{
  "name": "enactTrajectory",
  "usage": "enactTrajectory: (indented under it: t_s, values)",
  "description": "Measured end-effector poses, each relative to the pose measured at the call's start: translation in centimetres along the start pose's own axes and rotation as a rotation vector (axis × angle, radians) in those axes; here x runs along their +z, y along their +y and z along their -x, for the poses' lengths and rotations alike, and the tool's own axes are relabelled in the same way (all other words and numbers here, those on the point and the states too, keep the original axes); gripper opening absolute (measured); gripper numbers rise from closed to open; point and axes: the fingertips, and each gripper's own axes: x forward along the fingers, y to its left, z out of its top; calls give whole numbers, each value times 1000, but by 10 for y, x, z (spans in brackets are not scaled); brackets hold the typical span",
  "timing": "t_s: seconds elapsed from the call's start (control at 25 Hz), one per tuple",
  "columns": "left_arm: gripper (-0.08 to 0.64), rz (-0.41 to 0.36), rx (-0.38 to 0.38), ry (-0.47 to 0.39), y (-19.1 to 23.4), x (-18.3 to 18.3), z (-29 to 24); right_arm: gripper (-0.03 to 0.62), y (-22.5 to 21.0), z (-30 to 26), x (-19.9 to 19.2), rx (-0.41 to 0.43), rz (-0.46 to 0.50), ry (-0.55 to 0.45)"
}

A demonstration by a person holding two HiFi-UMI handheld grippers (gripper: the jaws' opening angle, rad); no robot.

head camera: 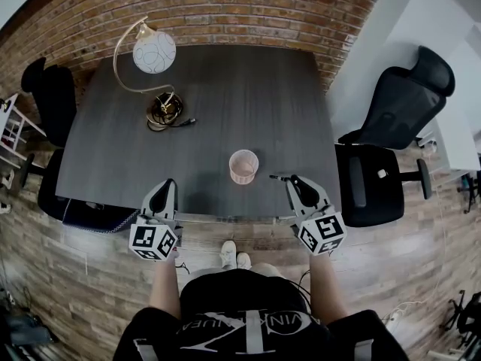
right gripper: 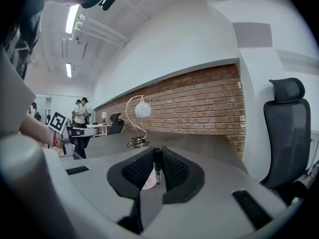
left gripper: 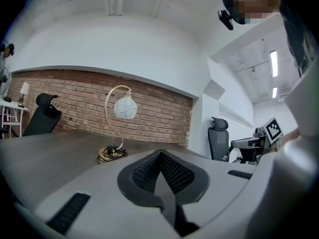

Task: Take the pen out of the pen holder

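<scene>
A pink, cup-shaped pen holder [head camera: 243, 166] stands upright near the front edge of the dark table [head camera: 225, 96]. My right gripper [head camera: 294, 180] hovers to the right of it, shut on a dark pen [head camera: 278, 177] whose tip sticks out leftward, clear of the holder. In the right gripper view the pen [right gripper: 157, 166] sits upright between the ribbed pads of the right gripper [right gripper: 157, 157], with the holder [right gripper: 148, 182] partly hidden behind them. My left gripper [head camera: 168, 186] is over the table's front edge, left of the holder. It [left gripper: 160, 158] is shut with nothing in it.
A curved brass lamp with a white globe [head camera: 154, 51] and a coiled cable [head camera: 165, 110] stand at the back left. A black office chair [head camera: 394, 119] is right of the table, another [head camera: 49, 96] left. People [right gripper: 82, 114] stand far off.
</scene>
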Motion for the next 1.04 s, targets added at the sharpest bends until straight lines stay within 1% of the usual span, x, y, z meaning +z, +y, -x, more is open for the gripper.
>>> enactTrajectory:
  t_s: [1.04]
  values:
    - [15, 6, 22, 7, 5, -4, 13, 55, 10, 2, -5, 14, -8, 5]
